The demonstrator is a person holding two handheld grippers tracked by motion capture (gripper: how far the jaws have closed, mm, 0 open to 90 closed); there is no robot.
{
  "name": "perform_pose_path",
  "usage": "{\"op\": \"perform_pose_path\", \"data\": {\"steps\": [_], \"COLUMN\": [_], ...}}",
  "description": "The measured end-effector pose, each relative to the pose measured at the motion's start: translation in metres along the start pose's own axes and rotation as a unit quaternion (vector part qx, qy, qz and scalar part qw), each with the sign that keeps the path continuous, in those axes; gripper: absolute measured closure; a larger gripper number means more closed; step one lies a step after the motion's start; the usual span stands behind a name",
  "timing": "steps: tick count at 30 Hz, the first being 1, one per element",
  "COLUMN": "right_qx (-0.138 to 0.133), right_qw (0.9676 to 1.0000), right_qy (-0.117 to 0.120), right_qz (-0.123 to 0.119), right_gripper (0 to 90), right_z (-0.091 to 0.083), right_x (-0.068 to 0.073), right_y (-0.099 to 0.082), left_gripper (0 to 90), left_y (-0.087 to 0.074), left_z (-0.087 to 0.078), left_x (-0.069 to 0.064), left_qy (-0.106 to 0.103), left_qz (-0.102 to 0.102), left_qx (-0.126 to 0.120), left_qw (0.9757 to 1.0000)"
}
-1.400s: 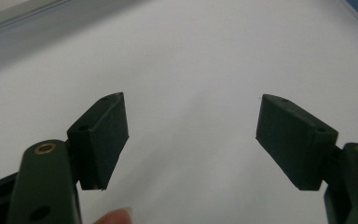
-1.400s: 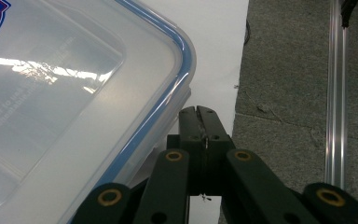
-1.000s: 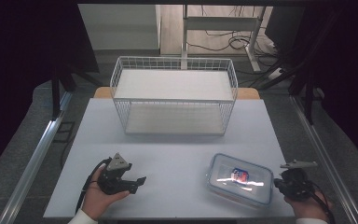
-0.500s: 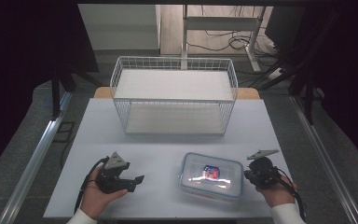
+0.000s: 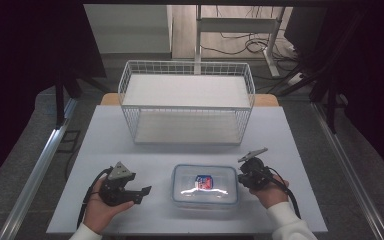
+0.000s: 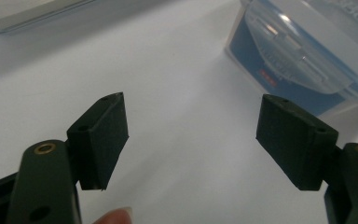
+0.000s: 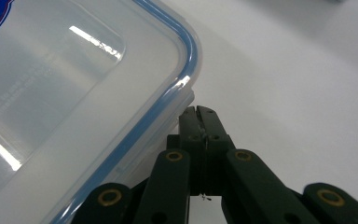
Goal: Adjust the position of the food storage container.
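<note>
container: a clear plastic food container point(image 5: 205, 185) with a blue-rimmed lid and a red-and-blue label lies flat at lower centre of the high view, on the white table point(image 5: 300, 150), between the two hands and well in front of the basket.
right gripper: the right gripper point(image 5: 244, 176) sits at lower right of centre in the high view, held in a white-sleeved hand, its tips at the container's right edge; in the right gripper view point(image 7: 200, 116) the two black jaws are pressed together with nothing between them, their tips right against the container's rounded corner just under the blue rim.
left gripper: the left gripper point(image 5: 142, 192) rests at lower left of the high view in the person's left hand, near the container's left side but apart from it; in the left gripper view point(image 6: 191, 135) the jaws stand apart over bare table, gripping nothing, with the container at upper right of that frame.
fingertip: a fingertip point(image 6: 114, 217) peeks in at the bottom edge of the left gripper view.
basket: a white wire basket point(image 5: 187, 102) stands at the far side of the table, upper centre of the high view.
</note>
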State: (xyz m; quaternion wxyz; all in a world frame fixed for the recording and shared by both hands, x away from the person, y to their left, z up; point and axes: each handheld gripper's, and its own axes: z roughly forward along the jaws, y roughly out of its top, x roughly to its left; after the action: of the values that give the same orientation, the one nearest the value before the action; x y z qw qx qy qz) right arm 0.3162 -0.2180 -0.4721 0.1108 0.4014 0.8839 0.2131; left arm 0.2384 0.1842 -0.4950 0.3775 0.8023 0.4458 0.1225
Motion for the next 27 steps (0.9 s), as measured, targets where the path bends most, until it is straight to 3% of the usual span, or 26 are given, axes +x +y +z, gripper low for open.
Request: {"op": "perform_pose_path", "data": {"steps": [8, 15, 22, 27], "right_qx": [0.003, -0.007, -0.056, -0.104], "right_qw": [0.9996, 0.9994, 0.9981, 0.9935], "right_qy": [0.009, 0.022, 0.024, 0.046], "right_qz": [-0.025, -0.027, -0.011, -0.005], "right_gripper": [89.1, 89.1, 89.0, 88.8], "right_z": [0.014, 0.016, -0.004, -0.018], "right_x": [0.012, 0.016, 0.008, 0.007], "right_y": [0.021, 0.022, 0.007, -0.013], "left_gripper": [24.6, 24.6, 24.5, 24.4], "left_y": [0.0, 0.0, 0.0, -0.001], "left_z": [-0.001, -0.004, -0.003, -0.006], "left_x": [0.002, 0.003, 0.004, 0.002], "left_qy": [0.004, 0.005, 0.0, 0.001], "left_qz": [-0.003, -0.005, -0.008, -0.007], "left_qx": [-0.001, -0.005, -0.003, -0.006], "left_qw": [1.0, 1.0, 1.0, 1.0]}}
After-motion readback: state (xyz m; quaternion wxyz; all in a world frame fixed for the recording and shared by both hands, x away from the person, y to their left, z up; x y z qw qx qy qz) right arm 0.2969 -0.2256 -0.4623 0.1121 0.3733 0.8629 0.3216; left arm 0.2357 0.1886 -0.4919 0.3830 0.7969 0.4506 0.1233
